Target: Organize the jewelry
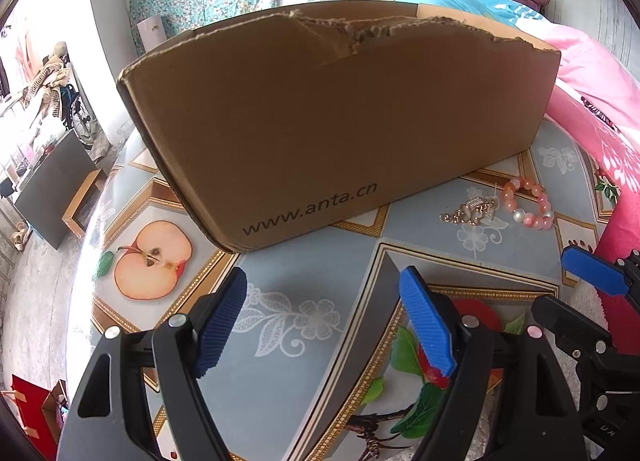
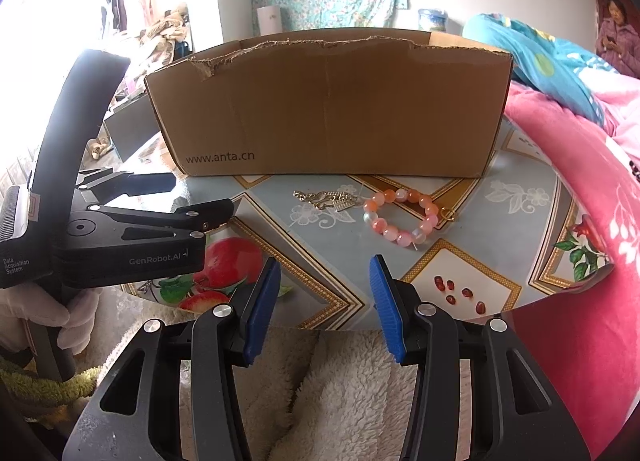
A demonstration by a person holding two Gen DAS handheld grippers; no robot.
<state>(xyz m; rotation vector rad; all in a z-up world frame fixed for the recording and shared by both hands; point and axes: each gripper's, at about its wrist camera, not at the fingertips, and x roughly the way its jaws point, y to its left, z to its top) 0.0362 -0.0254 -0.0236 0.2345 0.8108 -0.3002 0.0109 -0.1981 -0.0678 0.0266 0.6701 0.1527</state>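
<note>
the pink bead bracelet (image 2: 402, 217) lies flat on the patterned table (image 2: 516, 197), a loose ring just in front of the cardboard box (image 2: 328, 101); touching or nearly touching its left edge in the right wrist view sits the gold chain piece (image 2: 326, 199), a small tangle stretched roughly parallel to the box's long wall; a tiny gold ring (image 2: 448, 214) lies just beside the bracelet on its other side; all three are still on the table, so we judge nothing has yet gone into the box.

from our right gripper (image 2: 324, 299) the bracelet lies straight ahead and slightly to the right, between the fingers and the box, with bare table in between; its fingers stand partly apart with nothing between them, hanging over the near table edge above a white fleecy cloth (image 2: 352, 389).

from our left gripper (image 1: 322, 325) the same bracelet (image 1: 528, 203) and chain (image 1: 472, 213) lie well off to the right, with the box wall directly ahead instead; its fingers are spread wide and empty.

so we judge the right hand the nearer one, and the reach a short push forward; the chain's long axis runs across that line of approach, so the fingers as they stand would close along its length; a gloved hand (image 2: 52, 317) holds the left gripper's handle.
</note>
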